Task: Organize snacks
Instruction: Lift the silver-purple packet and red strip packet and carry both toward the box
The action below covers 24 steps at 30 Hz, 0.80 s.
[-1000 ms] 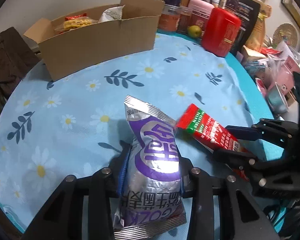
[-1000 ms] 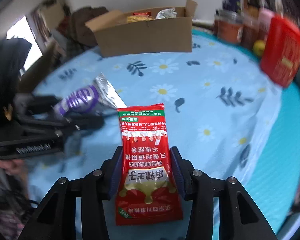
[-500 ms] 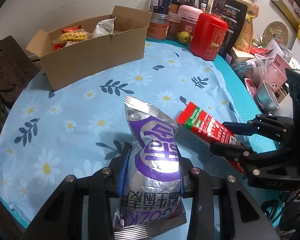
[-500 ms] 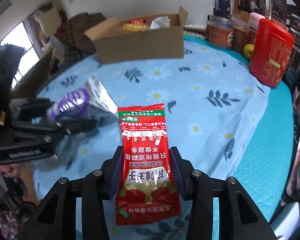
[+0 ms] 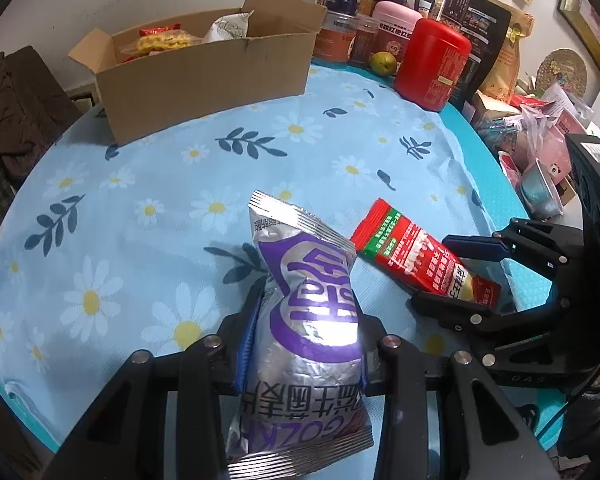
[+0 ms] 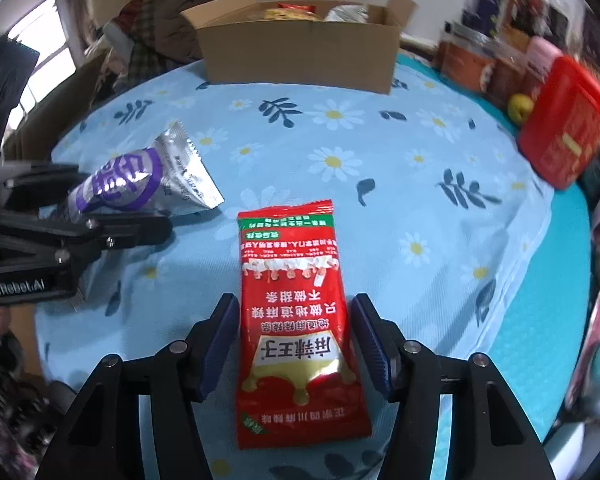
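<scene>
Box [image 5: 208,76] sits far side of cloth. Left gripper [image 5: 302,344] clamps silver packet [image 5: 304,320]. Right gripper [image 6: 294,344] jaws, just opening, stand clear of red packet [image 6: 296,320] between them. Regrip before carrying boxward.

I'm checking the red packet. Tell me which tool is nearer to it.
Right. The right tool straddles the red packet, its jaws just opened and clear of it on both sides. The left tool is off to its side, shut on the silver-purple bag.

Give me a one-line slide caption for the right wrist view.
Right tool open around a red snack packet lying on the daisy tablecloth, cardboard box behind.
</scene>
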Each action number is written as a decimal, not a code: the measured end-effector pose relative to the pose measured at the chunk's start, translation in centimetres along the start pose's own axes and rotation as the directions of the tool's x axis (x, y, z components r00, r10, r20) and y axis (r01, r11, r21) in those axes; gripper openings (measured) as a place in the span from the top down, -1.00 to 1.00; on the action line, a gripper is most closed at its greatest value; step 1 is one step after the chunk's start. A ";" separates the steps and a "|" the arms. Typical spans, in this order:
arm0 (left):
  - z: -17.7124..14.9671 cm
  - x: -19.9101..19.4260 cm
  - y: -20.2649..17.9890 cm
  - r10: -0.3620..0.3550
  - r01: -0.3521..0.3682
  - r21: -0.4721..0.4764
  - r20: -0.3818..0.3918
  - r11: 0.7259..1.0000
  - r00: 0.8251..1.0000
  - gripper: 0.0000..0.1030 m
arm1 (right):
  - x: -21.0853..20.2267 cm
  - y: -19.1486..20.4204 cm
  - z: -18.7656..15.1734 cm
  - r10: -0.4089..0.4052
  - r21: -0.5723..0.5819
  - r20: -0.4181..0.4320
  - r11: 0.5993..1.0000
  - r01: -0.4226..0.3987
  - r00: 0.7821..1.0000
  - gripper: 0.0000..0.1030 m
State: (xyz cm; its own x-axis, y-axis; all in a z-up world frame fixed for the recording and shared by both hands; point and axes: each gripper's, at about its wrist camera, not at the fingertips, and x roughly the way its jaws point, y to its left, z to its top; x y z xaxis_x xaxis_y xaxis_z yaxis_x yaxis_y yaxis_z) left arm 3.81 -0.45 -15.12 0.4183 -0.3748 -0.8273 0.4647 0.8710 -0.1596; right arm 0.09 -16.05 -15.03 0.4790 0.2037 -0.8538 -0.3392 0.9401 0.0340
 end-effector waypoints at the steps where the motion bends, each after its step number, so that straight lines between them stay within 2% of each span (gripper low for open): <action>1: 0.0 0.0 0.0 0.000 0.000 0.000 0.000 1.000 1.000 0.26 | -0.1 0.1 -0.1 -0.005 -0.012 0.010 1.000 0.005 1.000 0.04; 4: -0.2 0.1 0.1 -0.010 0.010 -0.004 -0.002 1.000 1.000 0.26 | -0.2 0.1 -0.2 0.008 -0.009 0.019 1.000 -0.008 1.000 0.14; 14: 0.4 -1.9 0.2 -0.010 0.010 0.006 0.036 1.000 0.999 0.26 | -2.3 -0.3 0.1 0.047 0.054 0.042 0.997 -0.049 0.998 0.14; 24: 2.3 -5.0 -0.7 -0.022 0.018 0.036 0.109 0.999 0.994 0.26 | -7.5 -0.4 1.8 0.016 0.053 0.154 0.998 -0.025 0.988 0.14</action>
State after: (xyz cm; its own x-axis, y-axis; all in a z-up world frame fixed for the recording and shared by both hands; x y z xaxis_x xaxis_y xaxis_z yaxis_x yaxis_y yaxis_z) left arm 3.24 0.11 -9.61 0.4906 -0.4266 -0.7598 0.5003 0.8518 -0.1552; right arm -1.94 -17.43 -7.67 0.5928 0.2585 -0.7628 -0.3073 0.9480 0.0825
